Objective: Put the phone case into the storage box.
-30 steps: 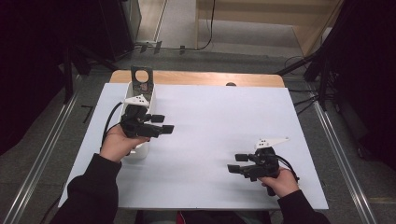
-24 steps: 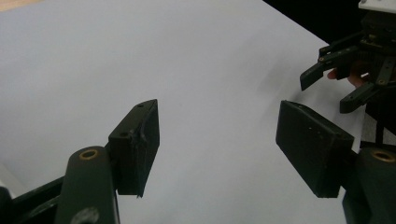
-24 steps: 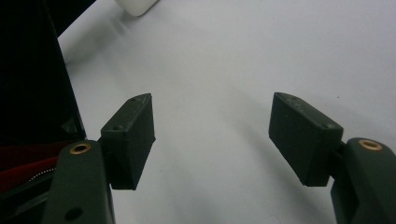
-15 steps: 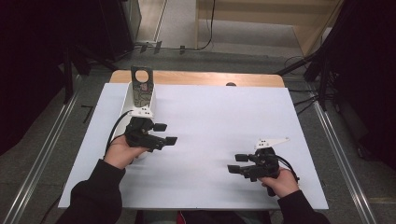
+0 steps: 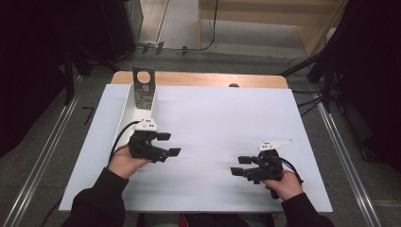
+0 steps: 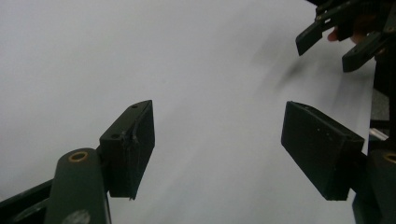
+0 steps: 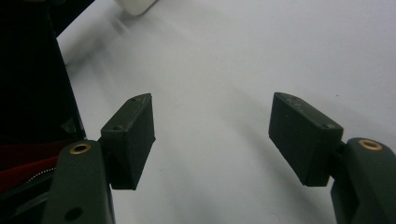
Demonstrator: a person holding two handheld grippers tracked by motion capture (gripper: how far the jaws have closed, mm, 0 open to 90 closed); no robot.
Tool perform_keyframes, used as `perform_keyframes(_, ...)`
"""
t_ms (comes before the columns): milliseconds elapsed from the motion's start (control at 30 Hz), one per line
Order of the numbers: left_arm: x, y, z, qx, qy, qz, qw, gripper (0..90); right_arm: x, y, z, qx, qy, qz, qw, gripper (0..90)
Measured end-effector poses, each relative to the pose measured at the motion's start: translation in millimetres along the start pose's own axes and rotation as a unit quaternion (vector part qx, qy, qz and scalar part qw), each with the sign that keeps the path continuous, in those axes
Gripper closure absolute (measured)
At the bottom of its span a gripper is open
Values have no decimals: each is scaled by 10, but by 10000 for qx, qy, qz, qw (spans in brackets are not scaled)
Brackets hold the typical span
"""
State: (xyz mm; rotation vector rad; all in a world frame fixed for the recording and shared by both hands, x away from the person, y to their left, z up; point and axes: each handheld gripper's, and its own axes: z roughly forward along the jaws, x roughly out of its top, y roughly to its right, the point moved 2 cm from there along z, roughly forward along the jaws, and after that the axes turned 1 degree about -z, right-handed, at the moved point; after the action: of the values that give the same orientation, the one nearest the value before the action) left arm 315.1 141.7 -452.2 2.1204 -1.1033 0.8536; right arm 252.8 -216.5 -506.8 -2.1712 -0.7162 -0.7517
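Observation:
My left gripper (image 5: 169, 144) hovers over the left part of the white table (image 5: 217, 118), just right of a long white tray (image 5: 135, 111). Its jaws have just been opening and stand open with nothing between them, as the left gripper view (image 6: 217, 140) confirms. My right gripper (image 5: 239, 165) rests low near the front right of the table, open and empty, and the right gripper view (image 7: 212, 135) shows bare table between its pads. The right gripper (image 6: 336, 37) also appears far off at the top right of the left gripper view.
A dark printed plate with a round hole (image 5: 144, 87) stands upright at the tray's far end. A wooden strip (image 5: 198, 78) edges the table's back. A corner of the white tray (image 7: 135, 5) shows at the top of the right gripper view. Metal rails run along both sides.
My left hand has come down and toward the person, off the near end of the white tray, with its jaws a little wider. The right hand has stayed still.

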Motion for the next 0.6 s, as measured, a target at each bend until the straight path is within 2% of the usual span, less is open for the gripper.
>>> perform_keyframes(200, -73, 75, -7, 21, 55, 222, 9997, 254, -1, -2, -1, 3, -8, 15, 10000, 302)
perform_keyframes(300, -109, 101, -9, -61, 5, 230, 9997, 255, -2, 1, -4, 3, -6, 10, 10000, 302)
perform_keyframes(600, -246, 170, -14, -107, -100, 281, 9995, 254, -2, -1, -2, 16, -12, 19, 10000, 302)
